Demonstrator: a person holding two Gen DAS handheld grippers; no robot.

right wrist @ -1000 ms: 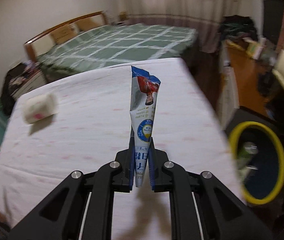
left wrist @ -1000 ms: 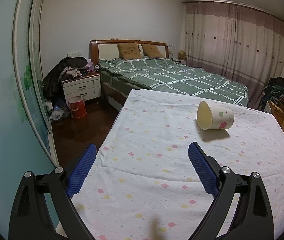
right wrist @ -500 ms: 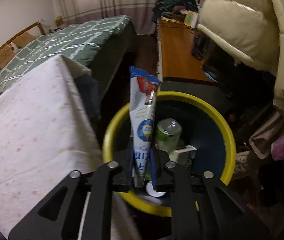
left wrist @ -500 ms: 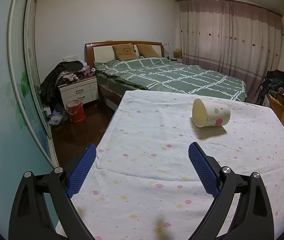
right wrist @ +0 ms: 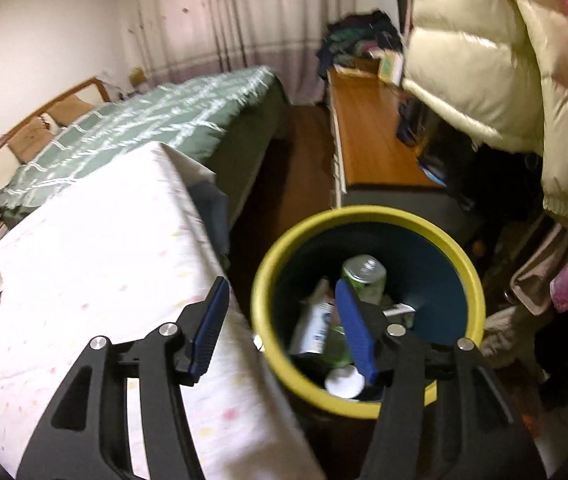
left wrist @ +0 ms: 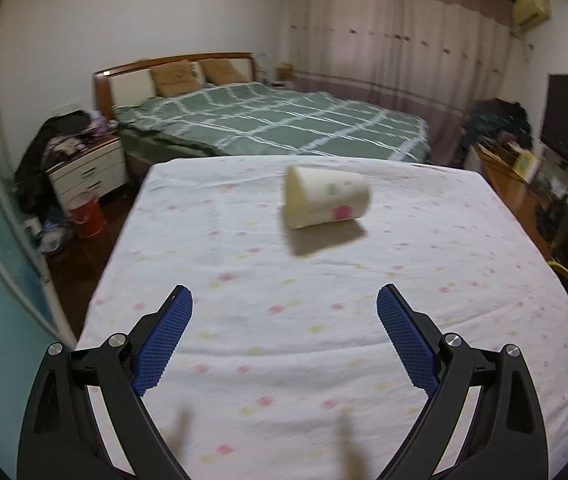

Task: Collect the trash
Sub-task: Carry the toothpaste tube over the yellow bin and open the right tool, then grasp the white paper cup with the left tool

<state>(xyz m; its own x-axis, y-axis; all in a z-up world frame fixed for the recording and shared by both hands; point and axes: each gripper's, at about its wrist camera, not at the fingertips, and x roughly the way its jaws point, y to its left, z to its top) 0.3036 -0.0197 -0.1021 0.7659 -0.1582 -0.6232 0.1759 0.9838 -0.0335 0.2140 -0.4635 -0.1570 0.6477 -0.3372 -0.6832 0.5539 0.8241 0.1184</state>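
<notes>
Two grippers are in view, one per wrist camera. The right gripper (right wrist: 281, 294) hangs over the near rim of a yellow-rimmed bin (right wrist: 466, 264) beside the table, its jaws opening with nothing between them. Inside the bin lie a white and blue wrapper (right wrist: 316, 326), a green can (right wrist: 364, 274) and a white lid (right wrist: 344, 382). The left gripper (left wrist: 284, 304) stands wide apart above the table (left wrist: 444, 240), which is covered with a pale dotted cloth, and it holds nothing. A paper cup (left wrist: 324, 202) lies on its side on that cloth, well ahead of the blue pads and apart from them, its mouth turned to the left. From the right wrist the same cup shows at the far left edge of the table
</notes>
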